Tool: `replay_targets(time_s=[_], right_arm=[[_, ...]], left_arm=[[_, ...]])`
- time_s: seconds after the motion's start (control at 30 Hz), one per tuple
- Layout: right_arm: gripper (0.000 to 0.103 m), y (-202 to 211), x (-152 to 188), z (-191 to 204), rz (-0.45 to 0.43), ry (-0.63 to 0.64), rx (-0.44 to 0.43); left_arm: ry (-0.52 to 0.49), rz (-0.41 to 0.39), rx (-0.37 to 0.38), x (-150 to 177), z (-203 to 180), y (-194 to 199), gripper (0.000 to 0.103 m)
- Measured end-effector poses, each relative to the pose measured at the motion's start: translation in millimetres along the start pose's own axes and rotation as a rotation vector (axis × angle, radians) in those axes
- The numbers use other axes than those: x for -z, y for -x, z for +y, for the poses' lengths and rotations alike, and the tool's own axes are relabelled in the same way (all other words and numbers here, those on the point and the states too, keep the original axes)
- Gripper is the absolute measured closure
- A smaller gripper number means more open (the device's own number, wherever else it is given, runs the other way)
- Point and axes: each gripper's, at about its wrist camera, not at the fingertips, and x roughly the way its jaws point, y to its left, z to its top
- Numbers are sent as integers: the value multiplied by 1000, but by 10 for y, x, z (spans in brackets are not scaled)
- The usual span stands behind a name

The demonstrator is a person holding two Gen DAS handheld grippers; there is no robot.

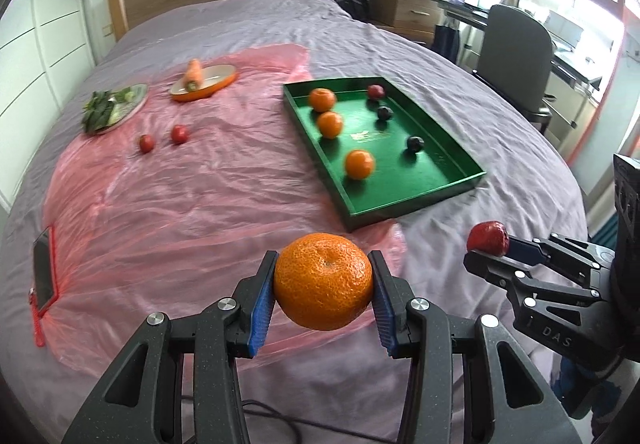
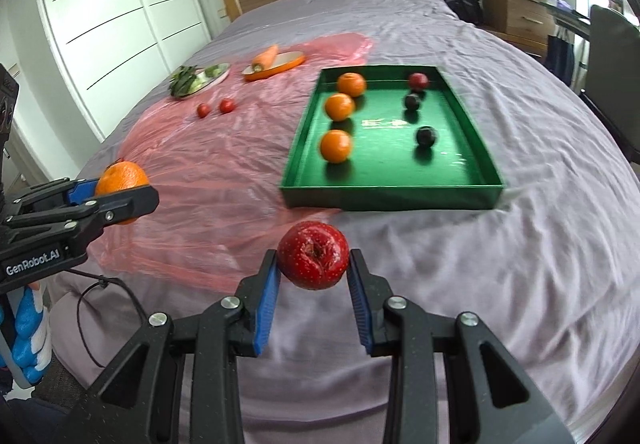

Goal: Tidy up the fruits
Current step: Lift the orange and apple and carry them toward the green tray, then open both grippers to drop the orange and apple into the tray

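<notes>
Nearest, the left gripper [image 1: 324,286] clamps a dimpled round mandarin [image 1: 323,281] between ribbed blue pads, short of the green tray [image 1: 416,199]. The right gripper [image 2: 313,267], jaws narrow, pinches a glossy speckled red apple [image 2: 313,260] just before the tray's front wall. Inside the rectangular tray: 3 mandarins on the left, 2 dark round fruits, prob. plums, and 1 red fruit on the right. Crinkled pink plastic sheet [image 1: 180,203] lies left of the tray.

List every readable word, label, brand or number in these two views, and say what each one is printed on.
"GenRobot.AI": white lettering on the black body of the left gripper, seen from the right wrist view.
"DAS": faint letters on the black body of the right gripper, seen from the left wrist view.
Gold emblem on the floor of the green rectangular tray: too blurred to read.
</notes>
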Motion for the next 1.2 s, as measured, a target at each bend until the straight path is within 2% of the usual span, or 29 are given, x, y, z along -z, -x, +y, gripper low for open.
replay_targets(time_s=[0.23,0.43,0.73,0.93,1.2], right_arm=[[49,33,-103,-309,-16,-34,39],[49,-46,-327,-533,-30,-53,60],[49,-459,-764,-852,-12,-48,85],[49,-898,-918,-951,32,-14,96],[48,-1233,-914,-996,74,28,130]], left_arm=[[-25,15,59,-302,-252,-208,65],[-35,32,100,-708,-398,-531,65],[-66,69,106,-1217,-477,-1208,65],[-86,119,100,-1372,-467,-1674,65],[-114,174,101,-1404,-499,-2079,64]])
